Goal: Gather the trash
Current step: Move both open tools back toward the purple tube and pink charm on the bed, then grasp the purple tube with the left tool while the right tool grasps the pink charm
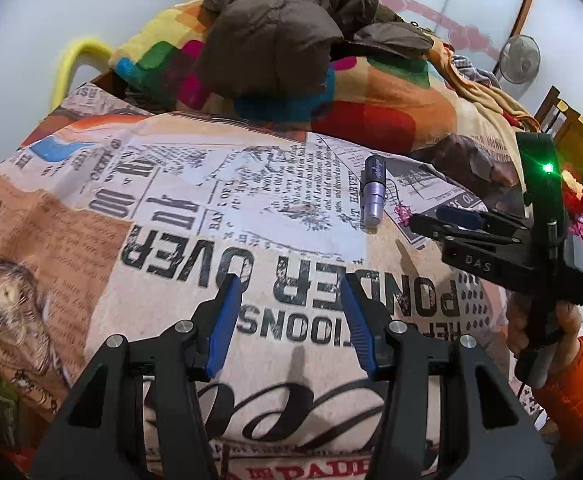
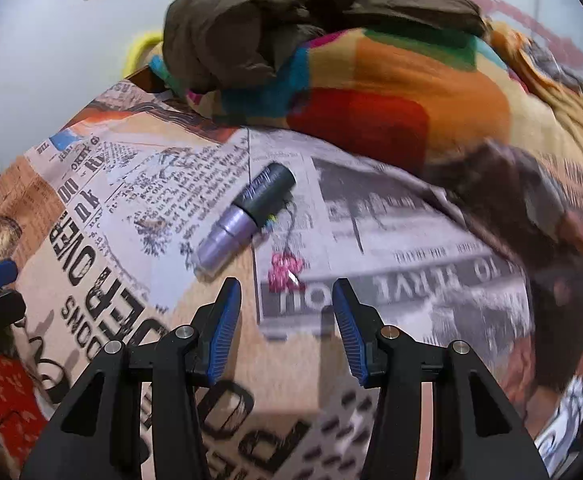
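A small lilac bottle with a dark cap [image 1: 373, 196] [image 2: 247, 216] lies on its side on the newspaper-print bed cover [image 1: 163, 264]. Beside its lilac end lies a small pink crumpled bit [image 2: 285, 272] [image 1: 403, 214]. My right gripper [image 2: 285, 284] hovers just short of the pink bit, open with nothing between its blue pads. In the left wrist view it [image 1: 439, 218] points in from the right, near the bottle. My left gripper [image 1: 289, 280] is open over bare cover, well short of the bottle, and empty.
A brown jacket [image 1: 283, 28] lies on a colourful blanket [image 1: 387, 96] heaped behind the bottle. A fan [image 1: 519, 58] and wooden furniture [image 1: 571, 128] stand at the right, a yellow rail [image 1: 71, 64] at the left. A hand in an orange sleeve [image 1: 571, 384] holds the right gripper.
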The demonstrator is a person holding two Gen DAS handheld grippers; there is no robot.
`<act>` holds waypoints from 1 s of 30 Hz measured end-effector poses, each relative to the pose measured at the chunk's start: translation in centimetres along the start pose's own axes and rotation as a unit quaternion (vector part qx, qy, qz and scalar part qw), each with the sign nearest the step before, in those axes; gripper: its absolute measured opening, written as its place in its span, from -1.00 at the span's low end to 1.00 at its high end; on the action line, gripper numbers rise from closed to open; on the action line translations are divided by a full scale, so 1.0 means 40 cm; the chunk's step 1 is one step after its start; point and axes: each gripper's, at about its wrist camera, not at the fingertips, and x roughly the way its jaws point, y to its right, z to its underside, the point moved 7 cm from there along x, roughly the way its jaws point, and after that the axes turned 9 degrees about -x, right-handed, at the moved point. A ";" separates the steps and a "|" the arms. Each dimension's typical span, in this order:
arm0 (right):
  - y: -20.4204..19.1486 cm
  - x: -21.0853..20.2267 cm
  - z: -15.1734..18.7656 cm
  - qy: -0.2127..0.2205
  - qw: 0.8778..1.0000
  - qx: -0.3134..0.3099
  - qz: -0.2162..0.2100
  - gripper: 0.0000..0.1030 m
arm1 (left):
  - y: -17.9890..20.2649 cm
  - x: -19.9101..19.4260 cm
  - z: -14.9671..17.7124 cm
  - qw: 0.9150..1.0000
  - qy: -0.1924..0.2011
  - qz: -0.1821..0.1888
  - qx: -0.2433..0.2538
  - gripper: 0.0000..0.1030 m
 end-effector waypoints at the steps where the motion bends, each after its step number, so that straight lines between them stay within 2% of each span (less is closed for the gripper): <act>1: 0.001 0.009 -0.001 -0.002 1.000 -0.006 0.002 -0.15 | 0.005 0.013 -0.004 1.000 -0.002 0.003 0.002 -0.02; 4: -0.002 0.027 -0.001 -0.006 1.000 -0.020 0.005 -0.27 | 0.018 0.044 -0.018 1.000 -0.007 0.011 0.002 -0.02; 9: -0.015 0.039 0.001 0.004 0.999 -0.038 0.004 -0.63 | 0.050 0.099 -0.052 0.999 -0.022 0.041 -0.005 -0.02; 16: 0.000 0.032 0.006 0.014 1.000 -0.027 -0.003 -0.64 | 0.138 0.189 -0.082 0.996 -0.050 0.074 0.017 -0.02; 24: 0.050 0.004 0.045 0.008 1.000 -0.009 0.011 -0.64 | 0.213 0.274 -0.109 0.996 -0.057 0.066 0.032 -0.04; 30: 0.091 -0.022 0.068 0.011 1.000 0.009 0.012 -0.64 | 0.237 0.316 -0.138 0.997 -0.044 0.051 0.034 -0.40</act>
